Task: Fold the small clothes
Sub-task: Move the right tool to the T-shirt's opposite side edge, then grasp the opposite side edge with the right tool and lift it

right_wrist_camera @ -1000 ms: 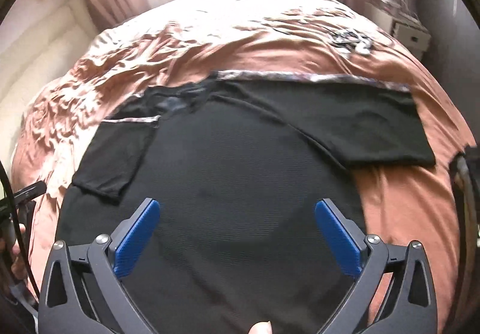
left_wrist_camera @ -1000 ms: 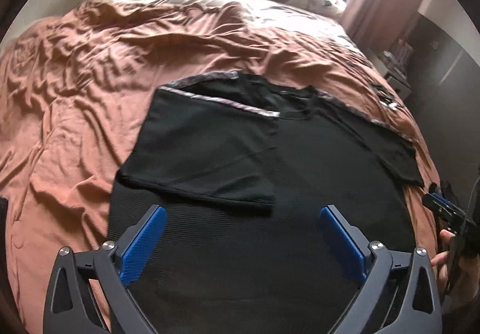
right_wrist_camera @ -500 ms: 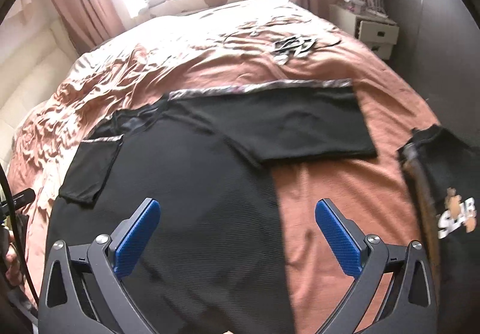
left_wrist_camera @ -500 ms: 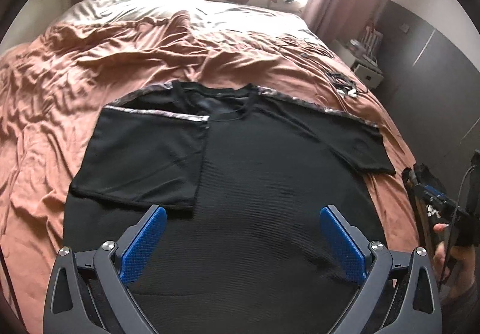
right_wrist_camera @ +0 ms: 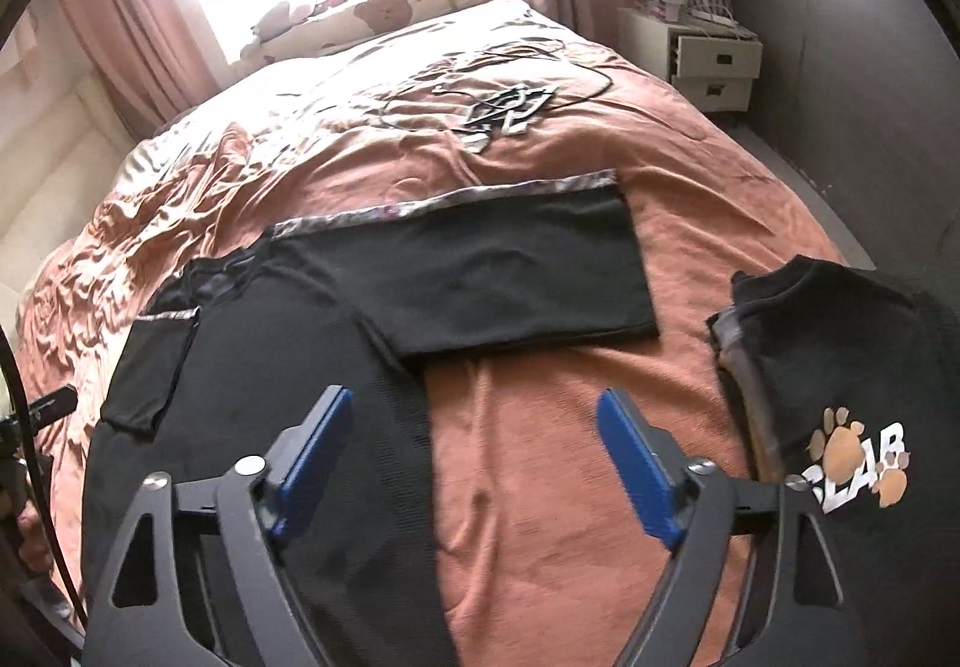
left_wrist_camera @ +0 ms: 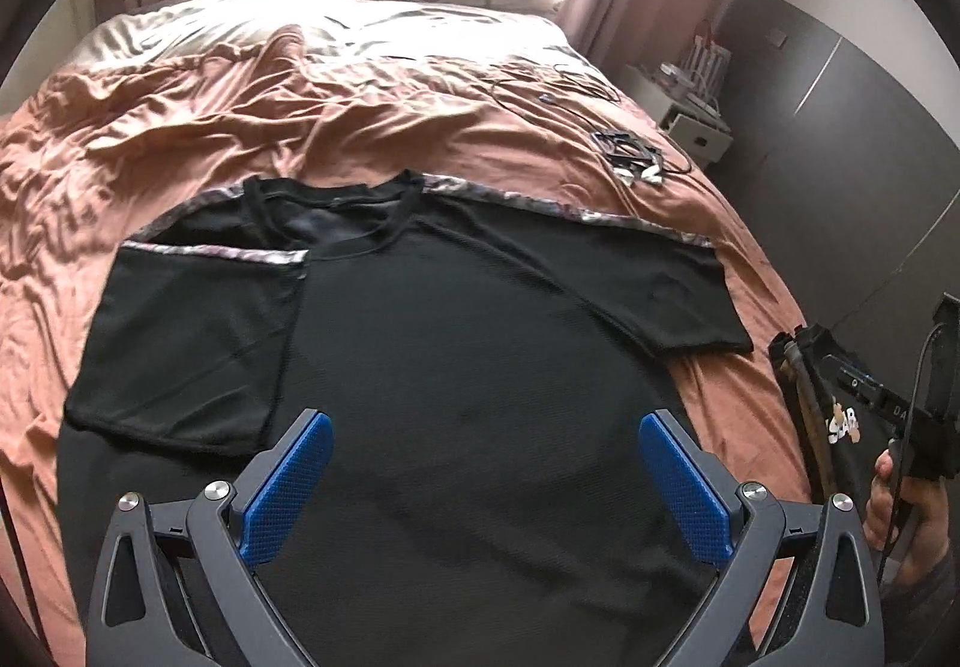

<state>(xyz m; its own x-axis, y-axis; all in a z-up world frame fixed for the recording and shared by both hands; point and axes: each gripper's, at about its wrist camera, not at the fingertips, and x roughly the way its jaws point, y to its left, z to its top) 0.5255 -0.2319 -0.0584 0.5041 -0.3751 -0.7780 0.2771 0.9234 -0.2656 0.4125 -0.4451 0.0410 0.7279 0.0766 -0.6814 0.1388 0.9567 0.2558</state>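
Left wrist view: left gripper [left_wrist_camera: 477, 478] hung over the black T-shirt [left_wrist_camera: 468, 367], jaws spread wide, nothing between the pads. The shirt lay flat on the rust-brown bedspread [left_wrist_camera: 240, 127]. Its sleeve at 9 o'clock was folded inward onto the body; the sleeve at 3 o'clock [left_wrist_camera: 666, 295] lay spread, its cuff edge near the bed's side. Bare bedspread ran from 10 to 1 o'clock, apart from a cable tangle [left_wrist_camera: 630, 160] at 1 o'clock. The right hand [left_wrist_camera: 900, 505] showed at 4 o'clock.

Right wrist view: right gripper [right_wrist_camera: 474, 457] was open, jaws just narrowed somewhat, gripping nothing. The shirt's side edge [right_wrist_camera: 429, 457] ran down between the pads, with bare bedspread beside it. The spread sleeve lay at 12 o'clock. A folded dark garment with a paw-print logo [right_wrist_camera: 858, 457] sat at 3 o'clock, apart from the shirt; open bedspread lay between them.
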